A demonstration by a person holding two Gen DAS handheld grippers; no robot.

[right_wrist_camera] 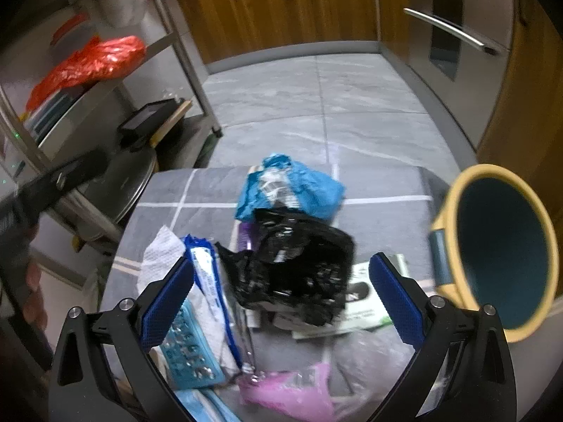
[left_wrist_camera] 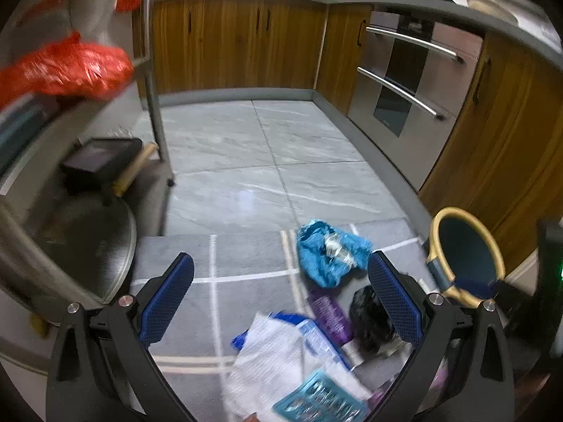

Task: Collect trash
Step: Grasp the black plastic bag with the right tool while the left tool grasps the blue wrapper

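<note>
Left wrist view: left tongs [left_wrist_camera: 280, 283] spread wide, gripping nothing, hovering over a grey mat [left_wrist_camera: 246, 281]. Blue crumpled bag [left_wrist_camera: 329, 253] just ahead toward the right finger, white paper towel [left_wrist_camera: 278, 362] below between the fingers. Right wrist view: right tongs [right_wrist_camera: 281, 283] wide open and empty, black plastic bag [right_wrist_camera: 299, 267] lying between the fingers, yellow-rimmed bin [right_wrist_camera: 499, 249] off right, pink wrapper [right_wrist_camera: 292, 390] underneath.

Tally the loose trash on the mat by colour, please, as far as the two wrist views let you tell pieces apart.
Blue crumpled bag: 1
Black crumpled bag: 1
Pink bag: 1
White paper towel: 1
Purple tube: 1
Teal blister pack: 1
Blue-and-white packet: 1
Green-and-white leaflet: 1
Total: 8, blur permitting.
</note>
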